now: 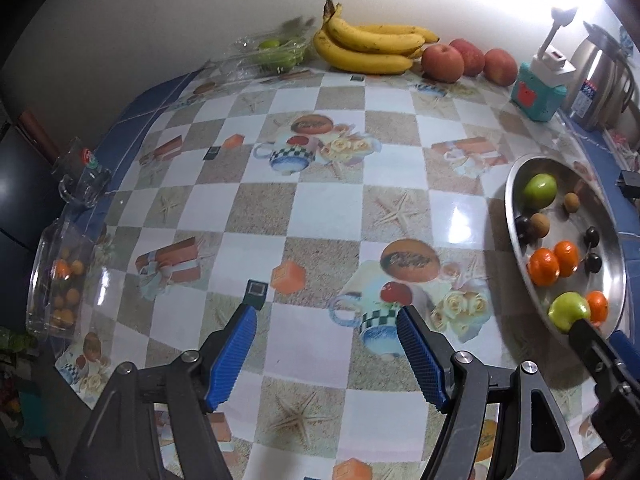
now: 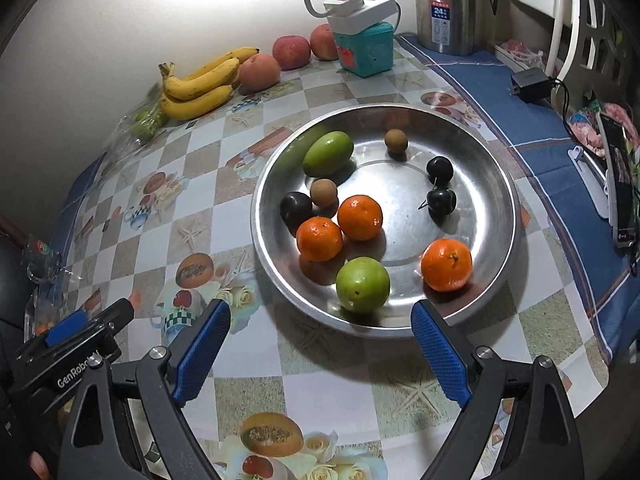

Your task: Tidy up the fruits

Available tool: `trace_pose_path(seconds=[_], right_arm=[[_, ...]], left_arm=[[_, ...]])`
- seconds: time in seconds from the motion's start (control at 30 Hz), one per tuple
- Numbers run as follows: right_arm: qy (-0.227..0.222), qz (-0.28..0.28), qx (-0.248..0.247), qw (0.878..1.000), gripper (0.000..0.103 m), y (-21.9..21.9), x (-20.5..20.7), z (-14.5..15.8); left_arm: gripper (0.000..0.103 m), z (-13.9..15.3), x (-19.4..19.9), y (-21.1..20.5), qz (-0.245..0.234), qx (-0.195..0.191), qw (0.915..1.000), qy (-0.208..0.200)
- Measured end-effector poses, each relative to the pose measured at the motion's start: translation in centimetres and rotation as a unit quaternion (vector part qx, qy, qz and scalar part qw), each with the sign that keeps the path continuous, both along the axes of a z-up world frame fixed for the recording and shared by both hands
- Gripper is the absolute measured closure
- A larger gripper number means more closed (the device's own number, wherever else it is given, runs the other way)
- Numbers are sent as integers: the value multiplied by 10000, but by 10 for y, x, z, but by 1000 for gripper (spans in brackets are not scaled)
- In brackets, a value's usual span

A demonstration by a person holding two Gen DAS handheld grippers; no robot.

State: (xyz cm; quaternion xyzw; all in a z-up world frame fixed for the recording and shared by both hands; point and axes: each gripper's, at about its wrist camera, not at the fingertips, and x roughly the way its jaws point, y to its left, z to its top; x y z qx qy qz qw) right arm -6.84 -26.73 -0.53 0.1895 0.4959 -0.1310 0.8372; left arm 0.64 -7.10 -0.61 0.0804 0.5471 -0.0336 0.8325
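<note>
I've got both grippers spread and empty; right gripper (image 2: 320, 344) sits nearest, green fruit (image 2: 362, 285) just ahead inside the steel bowl's (image 2: 496, 184) near rim.

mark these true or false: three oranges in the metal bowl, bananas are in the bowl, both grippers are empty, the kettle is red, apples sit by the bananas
1. Three oranges lie in the metal bowl. True.
2. The bananas are in the bowl. False: they lie on the table by the wall, outside the bowl.
3. Both grippers are empty. True: the left gripper and the right gripper stand open with nothing between their fingers.
4. The kettle is red. False: it is bare steel.
5. Apples sit by the bananas. True: they line up next to them along the wall.
</note>
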Motion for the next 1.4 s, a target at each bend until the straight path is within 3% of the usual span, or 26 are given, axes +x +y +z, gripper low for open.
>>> trace_pose_path(seconds=[0.33, 1.4], right_arm=[[76, -40, -48, 10000, 11, -1, 2, -3], [257, 14, -92, 9996, 11, 2, 6, -8]], left_arm=[[27, -7, 6, 8, 125, -98, 9992, 372], [24, -8, 5, 8, 43, -138, 9989, 445]])
